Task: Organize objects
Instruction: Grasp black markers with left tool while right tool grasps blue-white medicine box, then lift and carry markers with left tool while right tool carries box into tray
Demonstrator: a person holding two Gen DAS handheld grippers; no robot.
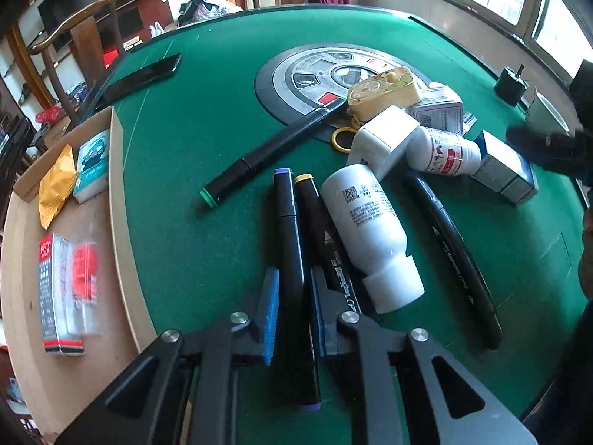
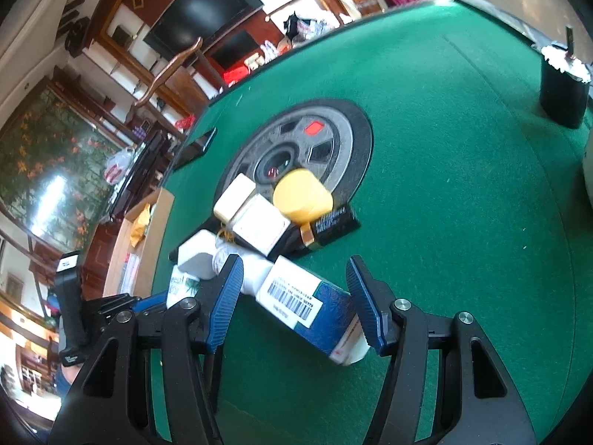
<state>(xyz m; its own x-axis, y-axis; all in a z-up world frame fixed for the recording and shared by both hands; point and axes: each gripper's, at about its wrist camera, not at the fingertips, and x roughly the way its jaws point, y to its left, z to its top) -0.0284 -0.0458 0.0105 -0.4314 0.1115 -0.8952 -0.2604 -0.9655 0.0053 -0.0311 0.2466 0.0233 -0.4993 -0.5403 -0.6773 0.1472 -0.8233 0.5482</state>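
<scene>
In the left wrist view my left gripper is shut on a black marker with purple caps lying on the green table. A yellow-capped marker, a white bottle and another black marker lie just right of it. A green-capped marker lies farther off. In the right wrist view my right gripper stands open over a blue and white box, which lies between its fingers. The left pad stands clear of the box.
A cardboard tray at the left holds several small packets. Behind the markers is a heap: yellow case, white boxes, a second bottle. A phone lies far left, a black cup far right.
</scene>
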